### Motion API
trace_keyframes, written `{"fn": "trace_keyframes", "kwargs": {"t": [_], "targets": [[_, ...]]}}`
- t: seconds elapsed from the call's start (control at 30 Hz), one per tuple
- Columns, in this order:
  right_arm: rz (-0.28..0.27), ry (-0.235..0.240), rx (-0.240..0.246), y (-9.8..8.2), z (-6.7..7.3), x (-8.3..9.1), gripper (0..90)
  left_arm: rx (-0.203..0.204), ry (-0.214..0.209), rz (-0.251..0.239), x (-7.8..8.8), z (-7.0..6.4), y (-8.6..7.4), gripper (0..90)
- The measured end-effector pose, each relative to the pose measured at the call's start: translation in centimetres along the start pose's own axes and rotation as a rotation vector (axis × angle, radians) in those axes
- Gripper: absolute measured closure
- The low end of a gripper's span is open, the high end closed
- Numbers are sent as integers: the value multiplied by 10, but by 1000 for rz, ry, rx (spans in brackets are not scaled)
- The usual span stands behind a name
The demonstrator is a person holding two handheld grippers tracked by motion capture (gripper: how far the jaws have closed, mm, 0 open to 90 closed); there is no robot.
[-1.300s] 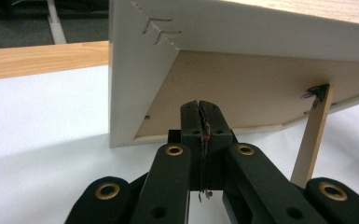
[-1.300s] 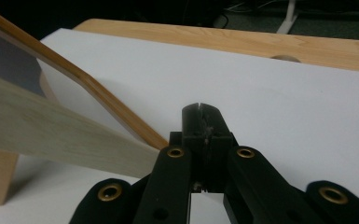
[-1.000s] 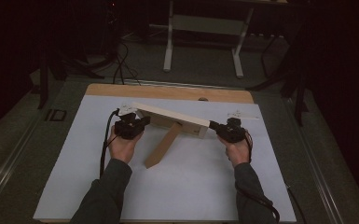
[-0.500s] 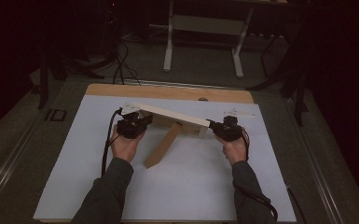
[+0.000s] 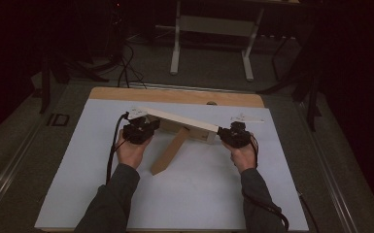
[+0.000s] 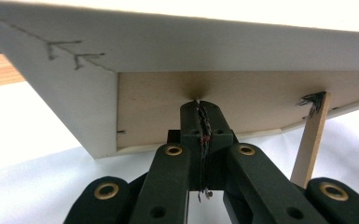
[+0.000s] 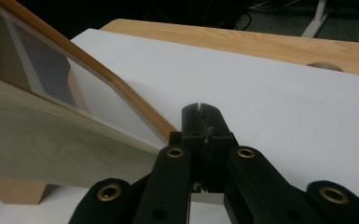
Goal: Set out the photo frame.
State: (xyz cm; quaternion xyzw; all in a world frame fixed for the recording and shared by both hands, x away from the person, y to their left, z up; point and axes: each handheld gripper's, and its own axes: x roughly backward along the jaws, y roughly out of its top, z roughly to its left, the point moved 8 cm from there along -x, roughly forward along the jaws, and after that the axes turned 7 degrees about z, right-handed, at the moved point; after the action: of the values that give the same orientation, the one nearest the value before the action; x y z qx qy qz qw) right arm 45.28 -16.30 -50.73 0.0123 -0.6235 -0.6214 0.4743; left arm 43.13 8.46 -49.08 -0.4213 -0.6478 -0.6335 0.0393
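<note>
The left gripper point(image 6: 199, 105) has its two black jaws pressed flat together with nothing between them, and its closed tip sits against the pale plywood underside of the wooden frame point(image 6: 242, 107), just under the white top board that juts out toward 12 o'clock. The right gripper point(image 7: 199, 108) is likewise closed on nothing, its tip pointing over the white sheet point(image 7: 270, 88), with the frame's end point(image 7: 51, 135) just beside it at 9 o'clock; whether the two touch cannot be told. From the high view the left gripper point(image 5: 140, 130) and the right gripper point(image 5: 234, 135) stand at the two ends of the frame point(image 5: 179, 121), which lies across the middle of the white sheet point(image 5: 77, 179) and slopes from 10 o'clock down to 3 o'clock, with a wooden leg point(image 5: 170, 151) reaching from its middle toward 7 o'clock. The left gripper view alone shows pencil marks on the white face and a thin stick point(image 6: 310, 140) leaning at 3 o'clock; the right gripper view alone shows a glazed panel in an orange-brown border. The bare tabletop point(image 5: 175, 95) runs along the sheet's far edge. The high view is dim, so the jaw tips and contact points blur there, and both forearms are cut off at the bottom edge.
</note>
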Motion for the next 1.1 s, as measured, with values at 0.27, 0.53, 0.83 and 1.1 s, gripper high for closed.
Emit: {"fn": "trace_keyframes", "kwargs": {"t": [0.27, 0.53, 0.83, 1.1], "targets": [[4, 7, 18, -1, 2, 2, 894, -19, 0, 12, -3, -5, 2, 900], [4, 15, 28, -1, 5, 4, 894, -38, -1, 29, -7, -10, 5, 900], [4, 20, 31, -3, 7, 4, 895, -57, -19, 32, -8, -20, 8, 900], [7, 24, 35, -4, 8, 5, 895, -77, -29, 33, -8, -29, 10, 899]]}}
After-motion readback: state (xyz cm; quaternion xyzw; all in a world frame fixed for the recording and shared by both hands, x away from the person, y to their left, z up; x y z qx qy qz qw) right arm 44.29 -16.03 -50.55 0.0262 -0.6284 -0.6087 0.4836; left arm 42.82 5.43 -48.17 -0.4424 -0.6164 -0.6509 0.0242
